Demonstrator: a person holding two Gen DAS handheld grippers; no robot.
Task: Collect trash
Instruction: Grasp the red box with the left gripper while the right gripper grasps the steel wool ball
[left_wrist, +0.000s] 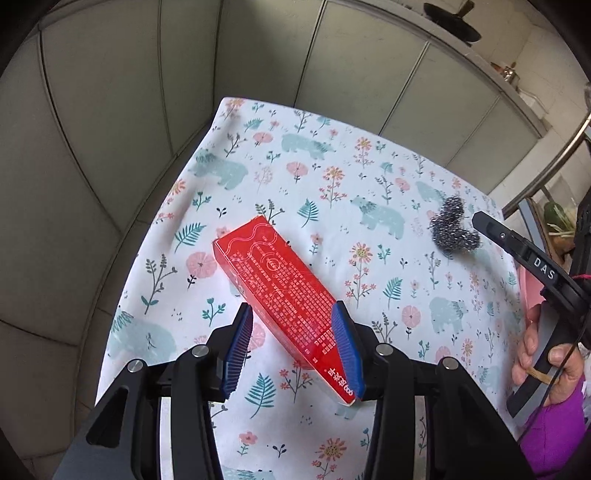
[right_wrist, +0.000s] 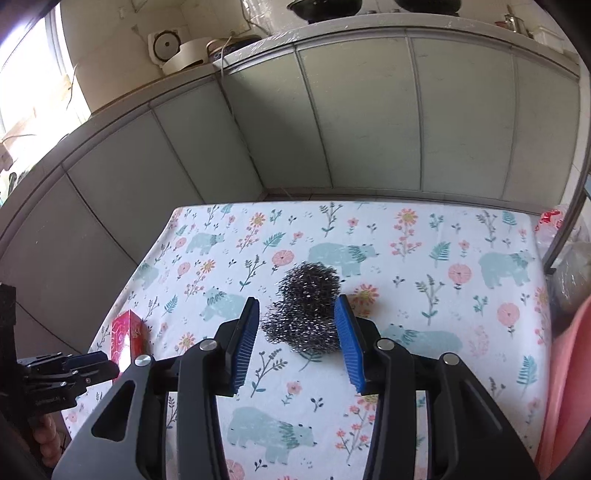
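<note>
- Left tongs (left_wrist: 293, 332): the jaws stand part open around the near end of the red carton (left_wrist: 280, 291). The right blue pad (left_wrist: 347, 347) lies against the carton's long edge; the left pad (left_wrist: 240, 347) stands clear of it with cloth showing between, so no grip is closed on it.
- Red carton: a long box with white print, lying flat and slantwise on the desk (left_wrist: 332, 155), which wears a cloth printed with bears and flowers.
- Right tongs (right_wrist: 295, 332): the jaws stand part open on either side of the steel wool scourer (right_wrist: 306, 314), its near bulge between the pads; whether a pad touches it I cannot tell.
- Steel wool scourer: a grey wire tangle resting on the cloth, well to the right of the carton and nearer the desk's far edge.
- A hand (left_wrist: 546, 354) with a purple sleeve (left_wrist: 550, 435) holds the right tool's handle, right of the carton.
- Beyond the carton and past the desk's far edge stand pale green cabinet doors (right_wrist: 369, 122).
</note>
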